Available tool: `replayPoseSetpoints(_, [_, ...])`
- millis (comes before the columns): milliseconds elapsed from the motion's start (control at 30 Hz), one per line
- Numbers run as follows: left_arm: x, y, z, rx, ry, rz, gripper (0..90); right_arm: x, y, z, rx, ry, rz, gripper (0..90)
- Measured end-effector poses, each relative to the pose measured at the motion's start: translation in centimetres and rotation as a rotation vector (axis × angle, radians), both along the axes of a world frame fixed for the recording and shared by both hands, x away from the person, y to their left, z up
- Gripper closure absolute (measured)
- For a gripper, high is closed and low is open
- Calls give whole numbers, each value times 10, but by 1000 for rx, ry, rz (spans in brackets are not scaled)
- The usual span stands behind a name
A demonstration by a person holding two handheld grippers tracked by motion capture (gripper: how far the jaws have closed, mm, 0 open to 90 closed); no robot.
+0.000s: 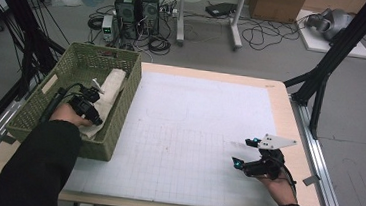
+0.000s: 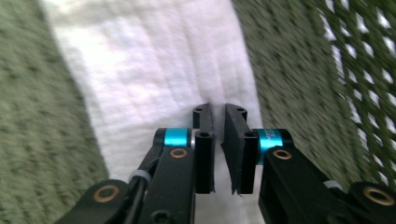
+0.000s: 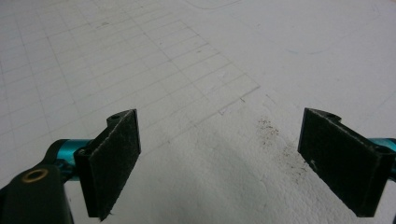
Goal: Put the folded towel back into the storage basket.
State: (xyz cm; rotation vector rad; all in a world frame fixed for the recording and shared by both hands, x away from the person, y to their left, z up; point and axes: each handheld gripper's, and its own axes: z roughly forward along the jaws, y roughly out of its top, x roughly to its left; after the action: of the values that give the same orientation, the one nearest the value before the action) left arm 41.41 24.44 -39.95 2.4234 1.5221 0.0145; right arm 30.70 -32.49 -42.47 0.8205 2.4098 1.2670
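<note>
Left gripper (image 2: pixel 219 140) in woven green basket (image 1: pixel 123 103), jaws nearly shut, narrow gap, tips at fluffy white towel (image 2: pixel 154 70), grip unclear. Right gripper (image 3: pixel 219 163) wide open, empty, over gridded mat (image 3: pixel 140 56).

High view looks forward and down over the whole table (image 1: pixel 203 135), while the left gripper view sits close over the white towel (image 2: pixel 154 70) in the green basket (image 1: pixel 73 68) (right one hugs the gridded mat (image 3: pixel 140 56)).

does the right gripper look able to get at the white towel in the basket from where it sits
Probably not directly: the right gripper rests open over the mat, far across from the green basket, whose near wall shields the white towel; the left gripper already occupies it.
</note>
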Motion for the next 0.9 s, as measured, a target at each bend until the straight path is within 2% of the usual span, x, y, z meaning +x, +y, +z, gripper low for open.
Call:
replayPoseSetpoints(100, [0,0,0,-3,-6,-16,820,0,2,0,-2,0,1,123])
replayPoseSetpoints(167, [0,1,1,-32,-2,-20,801,0,2,0,-2,-1,0,123])
replayPoseSetpoints(267, [0,2,4,-34,-31,-17,777,0,2,0,-2,2,-3,123])
replayPoseSetpoints(333, [0,3,7,-43,-70,-2,765,-1,2,0,0,4,-3,123])
replayPoseSetpoints(433, [-1,5,14,-69,-131,11,746,-1,2,1,5,2,-4,123])
replayPoseSetpoints(467, [-1,6,17,-90,-146,17,738,-1,1,1,5,-1,-6,123])
replayPoseSetpoints(500, [-2,6,18,-106,-155,18,724,-1,1,1,6,0,-6,123])
replayPoseSetpoints(700, [-3,8,27,-139,-223,43,675,-3,0,3,17,-4,-10,123])
replayPoseSetpoints(900, [-6,11,32,-185,-264,79,658,-3,-1,4,25,-12,-14,123])
